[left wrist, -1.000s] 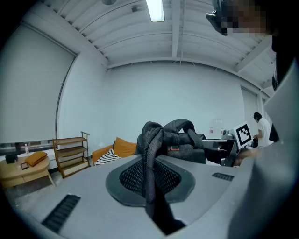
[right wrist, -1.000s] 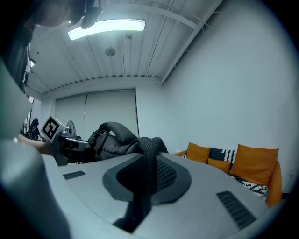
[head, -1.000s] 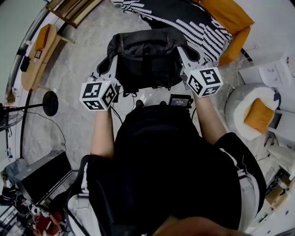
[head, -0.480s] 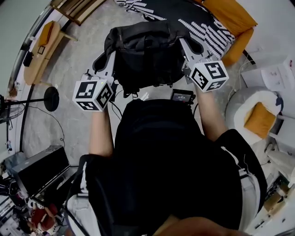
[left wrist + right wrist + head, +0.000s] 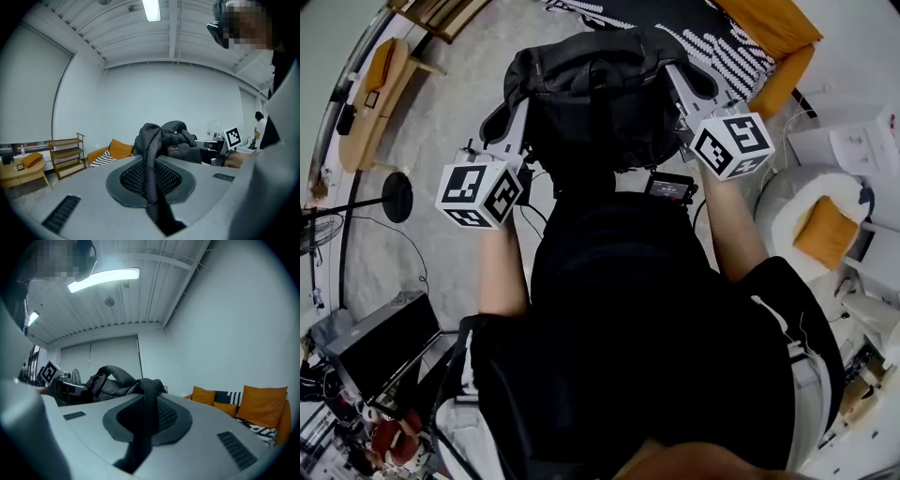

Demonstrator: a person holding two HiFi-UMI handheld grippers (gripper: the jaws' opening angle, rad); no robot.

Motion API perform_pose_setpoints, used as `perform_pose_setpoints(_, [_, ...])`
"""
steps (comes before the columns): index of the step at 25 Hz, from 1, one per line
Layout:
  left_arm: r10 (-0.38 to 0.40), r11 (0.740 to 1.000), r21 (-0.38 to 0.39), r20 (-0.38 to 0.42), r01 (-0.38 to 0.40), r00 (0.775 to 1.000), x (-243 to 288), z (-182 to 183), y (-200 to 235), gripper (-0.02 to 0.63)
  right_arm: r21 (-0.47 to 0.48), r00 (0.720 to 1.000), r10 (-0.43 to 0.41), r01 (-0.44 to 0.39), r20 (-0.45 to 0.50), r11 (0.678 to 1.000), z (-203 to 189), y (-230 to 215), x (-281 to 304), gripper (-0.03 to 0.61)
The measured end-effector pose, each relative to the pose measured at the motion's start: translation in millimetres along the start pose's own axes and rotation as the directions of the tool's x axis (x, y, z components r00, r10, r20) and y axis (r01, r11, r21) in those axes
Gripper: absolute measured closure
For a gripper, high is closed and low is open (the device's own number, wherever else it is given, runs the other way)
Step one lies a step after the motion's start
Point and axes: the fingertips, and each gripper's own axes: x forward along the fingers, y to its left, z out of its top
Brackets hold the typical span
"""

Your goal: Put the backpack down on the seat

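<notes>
Our left gripper (image 5: 518, 112) has its jaws clenched on a black mesh shoulder strap (image 5: 151, 154), which runs up between the two grey pads and over their far edge. Our right gripper (image 5: 677, 86) does the same on the other side, its jaws pinched tight on a flat woven strap (image 5: 149, 401). Between the two grippers hangs the black backpack (image 5: 600, 98), held up in the air in front of us. Its bulk is bunched between the straps, with one gripper at each side. It is not yet set down on any seat, and under it we see grey floor (image 5: 441, 159). Just beyond the backpack in the head view lies a sofa (image 5: 773, 33) with orange cushions and a black-and-white patterned cover (image 5: 712, 47). To our right stands a white round pouf (image 5: 783, 211) with an orange cushion (image 5: 823, 234) on it. To our left, a wooden shelf (image 5: 65, 157) stands by the wall, and the black round base of a stand (image 5: 396, 197) sits on the floor.
</notes>
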Motion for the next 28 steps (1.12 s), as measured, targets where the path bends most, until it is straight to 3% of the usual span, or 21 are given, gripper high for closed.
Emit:
perform_pose_setpoints(5, [-0.026, 1.000, -0.019, -0.030, 0.025, 0.999, 48, -1, -10, 0.571, 0.043, 0.999, -0.006, 0.007, -0.032, 0.999, -4, -47, 4, 0.529])
perform_pose_setpoints(13, [-0.059, 0.998, -0.038, -0.045, 0.057, 0.997, 115, 7, 17, 0.571, 0.097, 0.999, 0.017, -0.014, -0.031, 0.995, -3, -96, 49, 0.529])
perform_pose_setpoints(22, [-0.109, 0.993, -0.052, -0.032, 0.107, 0.994, 192, 38, 111, 0.571, 0.101, 1.000, -0.008, 0.011, -0.030, 0.995, 13, -129, 160, 0.529])
perform_pose_setpoints(28, [-0.140, 0.990, -0.028, 0.008, 0.140, 0.990, 211, 54, 121, 0.571, 0.101, 1.000, -0.018, 0.018, 0.002, 0.995, 23, -144, 181, 0.529])
